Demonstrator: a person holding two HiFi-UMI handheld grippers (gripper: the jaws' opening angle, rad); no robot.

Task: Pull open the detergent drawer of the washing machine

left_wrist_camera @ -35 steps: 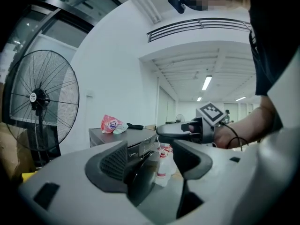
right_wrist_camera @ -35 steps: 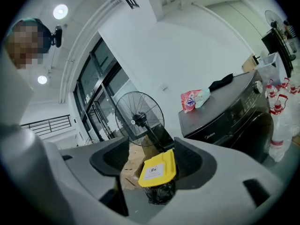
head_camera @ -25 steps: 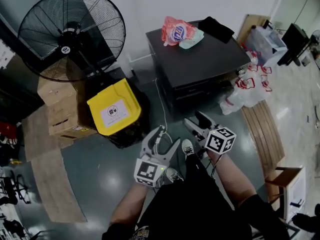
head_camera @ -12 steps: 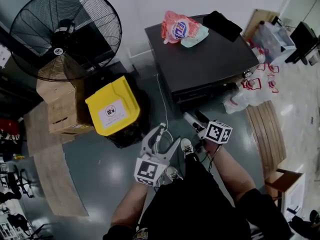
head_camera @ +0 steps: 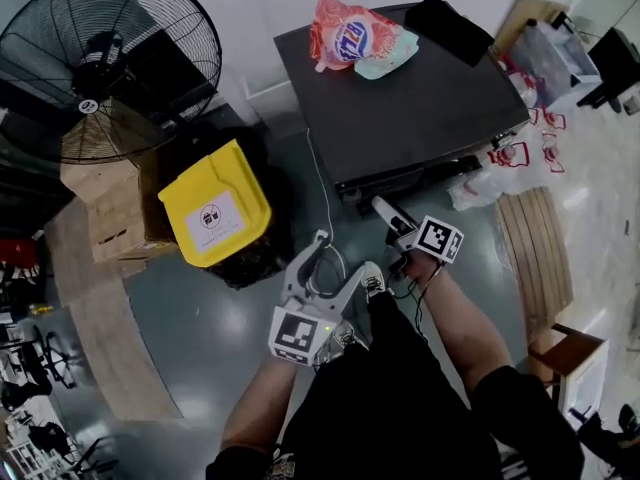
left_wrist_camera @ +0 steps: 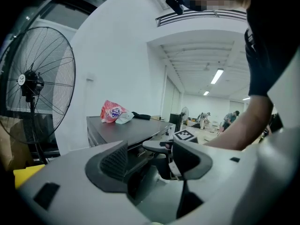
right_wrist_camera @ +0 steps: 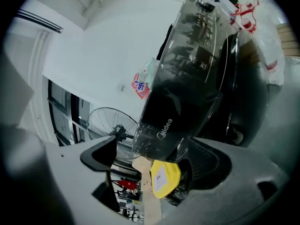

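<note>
step: approach, nothing gripped yet | black glossy-fronted washing machine [head_camera: 400, 108] just ahead; detergent drawer [right_wrist_camera: 161, 130] likely the shut logo-marked panel end | right gripper [right_wrist_camera: 154, 159] jaws just opening, spread, nothing between them | left gripper [left_wrist_camera: 150, 158] spread, empty, hanging back | next: set right jaws on drawer edge, close, pull straight out

Glossy grey floor [head_camera: 195, 323], white wall [head_camera: 270, 8], big black fan [head_camera: 95, 63] (cardboard boxes [head_camera: 110, 203] beside it)

My left gripper [head_camera: 340, 263] low, near level, jaws apart, empty. My right gripper [head_camera: 392, 218] ahead (rolled sideways), jaws just been opening, wide, nothing between. Forearms [head_camera: 460, 318] extended.
</note>
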